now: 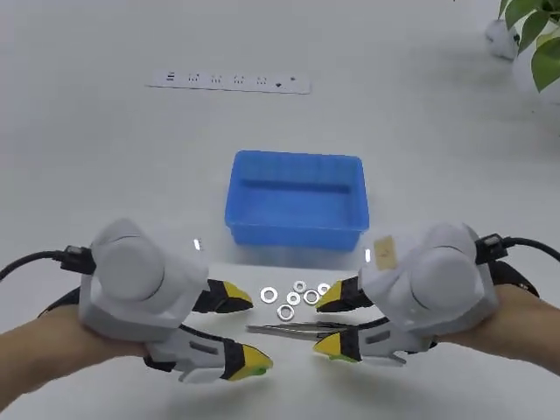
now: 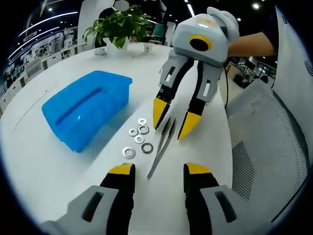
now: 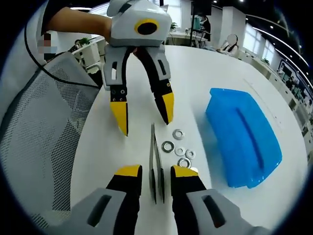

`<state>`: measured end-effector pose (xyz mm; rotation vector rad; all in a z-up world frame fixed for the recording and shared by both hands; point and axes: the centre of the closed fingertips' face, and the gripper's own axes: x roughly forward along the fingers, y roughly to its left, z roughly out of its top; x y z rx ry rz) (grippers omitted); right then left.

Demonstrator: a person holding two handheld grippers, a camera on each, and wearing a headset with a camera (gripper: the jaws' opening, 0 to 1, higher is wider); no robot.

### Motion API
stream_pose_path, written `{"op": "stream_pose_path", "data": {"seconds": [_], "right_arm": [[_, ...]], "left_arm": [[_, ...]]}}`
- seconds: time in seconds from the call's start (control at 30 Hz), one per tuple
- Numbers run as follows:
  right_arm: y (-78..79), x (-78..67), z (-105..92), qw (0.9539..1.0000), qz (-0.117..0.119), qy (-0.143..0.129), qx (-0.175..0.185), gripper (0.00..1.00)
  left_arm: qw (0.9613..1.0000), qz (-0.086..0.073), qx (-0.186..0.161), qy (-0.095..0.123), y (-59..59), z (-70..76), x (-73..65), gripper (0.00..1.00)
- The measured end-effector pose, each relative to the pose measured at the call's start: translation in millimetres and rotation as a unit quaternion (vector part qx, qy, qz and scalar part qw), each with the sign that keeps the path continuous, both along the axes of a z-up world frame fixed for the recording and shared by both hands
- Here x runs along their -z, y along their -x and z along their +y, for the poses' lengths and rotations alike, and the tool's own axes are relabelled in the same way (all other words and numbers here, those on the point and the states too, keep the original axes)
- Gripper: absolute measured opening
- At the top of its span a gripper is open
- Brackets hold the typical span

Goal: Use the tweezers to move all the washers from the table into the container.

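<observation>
White table [image 1: 105, 157]: washers [image 1: 293, 298] clustered just in front of blue container [image 1: 293, 234], tweezers [image 1: 289, 329] flat beside them. Right gripper [image 1: 321, 325] jaws spread, straddling tweezers' end, not clamped. Left gripper [image 1: 258, 331] spread, holding nothing.

Bare table [image 1: 105, 157] flanks the container [image 1: 296, 232], whose wall rises behind the washers [image 1: 293, 299].

**Colours on the bench**

The container [image 1: 296, 199] is bright blue. The washers [image 1: 293, 298] and the tweezers [image 1: 284, 329] are shiny silver on the white table [image 1: 105, 157]. The left gripper [image 1: 262, 332] and the right gripper [image 1: 315, 327] have pale grey bodies, black fingers and yellow tips. The power strip [image 1: 229, 81] is white, the plant leaves [image 1: 534, 35] green.
</observation>
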<state>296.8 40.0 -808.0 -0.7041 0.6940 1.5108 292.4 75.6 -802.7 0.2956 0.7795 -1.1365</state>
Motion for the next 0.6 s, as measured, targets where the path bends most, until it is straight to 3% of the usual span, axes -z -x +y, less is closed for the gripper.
{"op": "stream_pose_path", "data": {"seconds": [0.17, 0.3, 0.6], "right_arm": [[1.4, 8.4, -2.2, 0.9996, -0.008, 0.020, -0.019, 0.19], [1.1, 7.6, -2.1, 0.9995, -0.012, 0.019, -0.023, 0.15], [2.1, 8.0, -0.6, 0.9961, -0.056, 0.028, -0.061, 0.08]], "left_arm": [[0.9999, 0.005, 0.016, 0.002, 1.1, -6.1, 4.1, 0.36], [0.9997, 0.004, 0.023, 0.003, 0.5, -8.7, 4.6, 0.33], [0.9986, -0.004, 0.051, -0.012, 4.2, -13.5, 5.1, 0.30]]}}
